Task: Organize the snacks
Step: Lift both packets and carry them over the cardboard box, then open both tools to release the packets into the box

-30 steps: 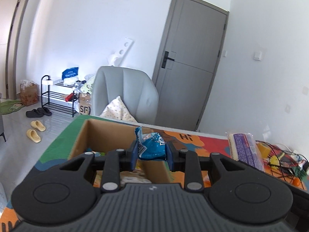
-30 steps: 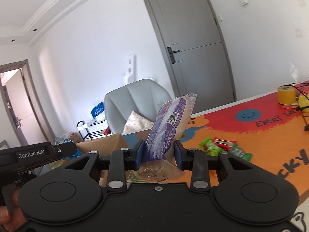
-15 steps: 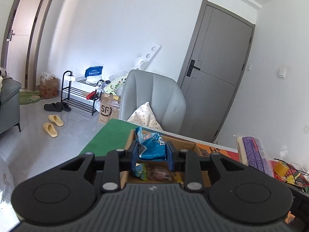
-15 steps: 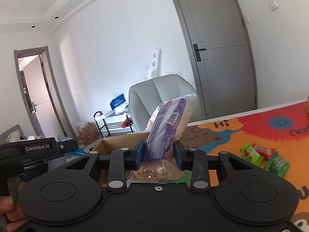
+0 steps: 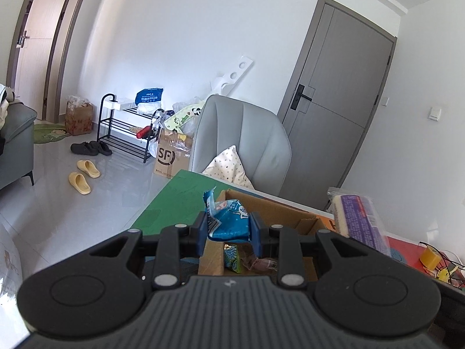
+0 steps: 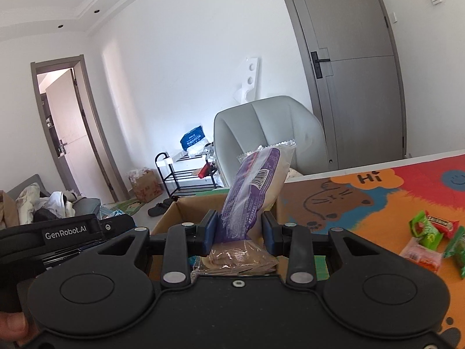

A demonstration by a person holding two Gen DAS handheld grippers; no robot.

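Snacks mid-sort: left tool (image 5: 228, 234) clamped on a blue packet (image 5: 229, 221), right tool (image 6: 239, 232) clamped on a purple-wrapped bar (image 6: 252, 192), both raised over the open cardboard box (image 5: 276, 215) just ahead and below. Looks like the drop-off step; next move probably lowering each past the rim before letting go. A few wrappers already inside. More green and red candies (image 6: 433, 232) loose on the counter (image 6: 363, 200) off right. Grey chair (image 5: 241, 139) beyond, nothing blocking.
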